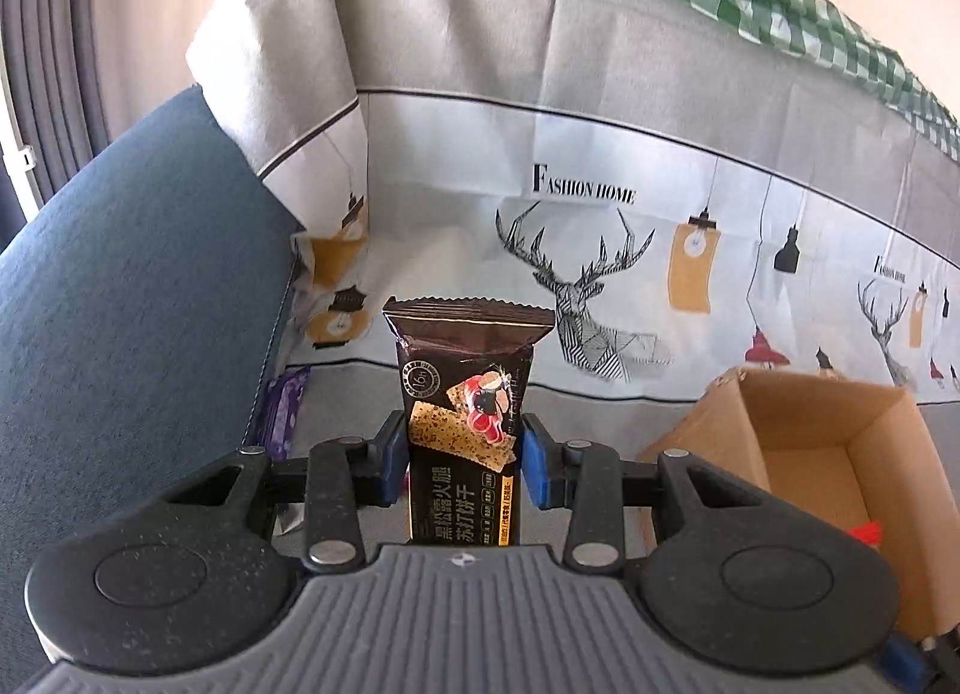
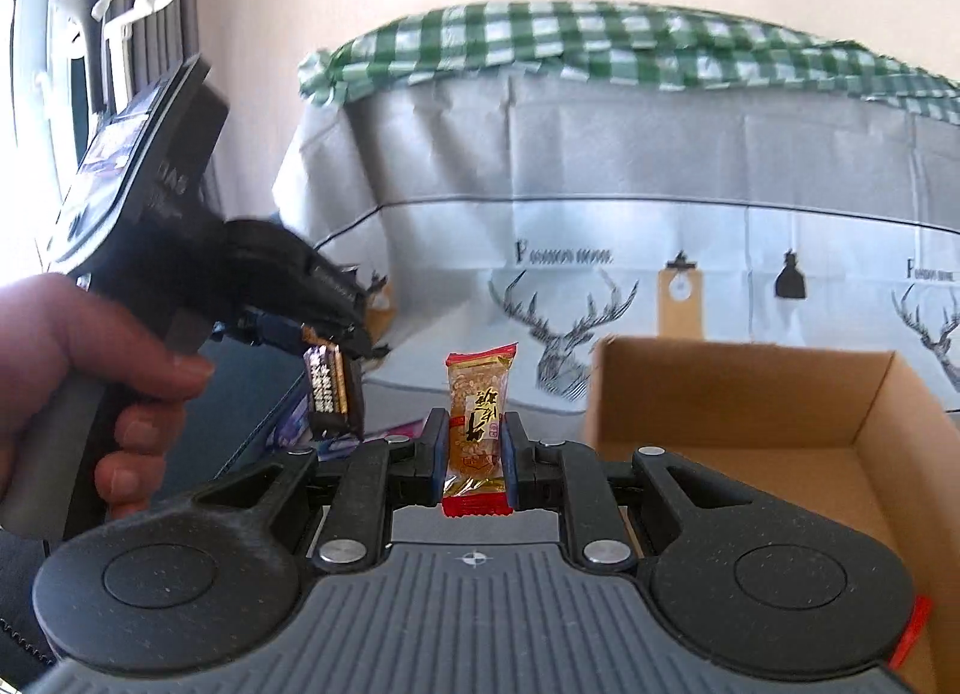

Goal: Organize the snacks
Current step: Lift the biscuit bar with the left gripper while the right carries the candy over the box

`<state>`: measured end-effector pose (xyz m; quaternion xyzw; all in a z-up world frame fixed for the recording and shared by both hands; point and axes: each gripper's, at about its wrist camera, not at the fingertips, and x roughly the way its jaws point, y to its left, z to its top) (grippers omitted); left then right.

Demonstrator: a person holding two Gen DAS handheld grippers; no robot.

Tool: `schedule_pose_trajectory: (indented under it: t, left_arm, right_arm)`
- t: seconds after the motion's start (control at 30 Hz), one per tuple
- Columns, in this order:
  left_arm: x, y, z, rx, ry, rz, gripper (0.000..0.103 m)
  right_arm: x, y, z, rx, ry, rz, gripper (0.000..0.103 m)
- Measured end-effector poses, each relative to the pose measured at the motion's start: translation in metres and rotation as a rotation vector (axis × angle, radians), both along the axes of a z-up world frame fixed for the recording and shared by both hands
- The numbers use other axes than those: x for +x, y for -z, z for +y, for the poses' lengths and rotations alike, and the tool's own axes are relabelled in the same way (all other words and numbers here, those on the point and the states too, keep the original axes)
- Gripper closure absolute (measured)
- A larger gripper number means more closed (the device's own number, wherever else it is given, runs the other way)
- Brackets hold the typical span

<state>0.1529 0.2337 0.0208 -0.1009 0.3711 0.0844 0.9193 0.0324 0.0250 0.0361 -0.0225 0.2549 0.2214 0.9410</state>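
Left gripper [image 1: 462,457], blue-padded black jaws part-way apart, clamped on the sides of a dark brown cracker packet with gold lettering [image 1: 465,430]; packet upright, crimped top end pointing away from the camera, held off the surface.

Right gripper [image 2: 474,457], jaws nearly together, pinching a small clear amber candy wrapper with red ends [image 2: 477,430]; also upright and lifted.

Open brown cardboard box [image 1: 840,430] sits to the right of both grippers, flaps up. Its visible floor is bare cardboard (a small red scrap shows at the box's near edge in the left wrist view; cannot tell what it is, or whether it lies inside). Neither held snack is in the box; both are beside it.

From the right wrist view, a person's hand [image 2: 78,370] grips the left tool's handle, with the brown packet hanging from its jaws.

Purple wrapper [image 1: 282,415] lies on the grey surface against a dark blue cushion [image 1: 120,304].

Behind: grey cloth printed with deer heads and lamps [image 1: 600,165], green-and-white checked fabric [image 2: 570,39] on top.
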Motion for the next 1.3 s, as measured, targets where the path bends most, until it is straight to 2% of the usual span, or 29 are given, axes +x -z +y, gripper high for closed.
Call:
schedule_pose_trajectory:
  t: [0.2, 0.5, 0.7, 0.9, 1.1, 1.3]
  left_arm:
    - [0.002, -0.010, -0.016, -0.004, -0.007, -0.070, 0.060]
    - [-0.001, -0.032, -0.056, -0.012, 0.047, -0.227, 0.060]
    - [-0.009, -0.040, -0.091, 0.006, 0.121, -0.338, 0.061]
    - [-0.020, -0.043, -0.139, 0.033, 0.242, -0.438, 0.060]
    - [-0.029, -0.039, -0.179, 0.023, 0.346, -0.474, 0.061]
    - [-0.035, -0.030, -0.200, 0.023, 0.420, -0.489, 0.061]
  right_arm:
    - [0.013, -0.010, -0.029, 0.030, 0.022, -0.035, 0.085]
    - [0.036, -0.008, -0.073, 0.040, 0.122, -0.045, 0.085]
    - [0.048, -0.005, -0.100, 0.052, 0.221, -0.062, 0.085]
    - [0.057, -0.010, -0.130, 0.102, 0.354, -0.093, 0.085]
    - [0.059, -0.015, -0.158, 0.131, 0.469, -0.138, 0.085]
    - [0.059, -0.017, -0.170, 0.129, 0.516, -0.167, 0.085]
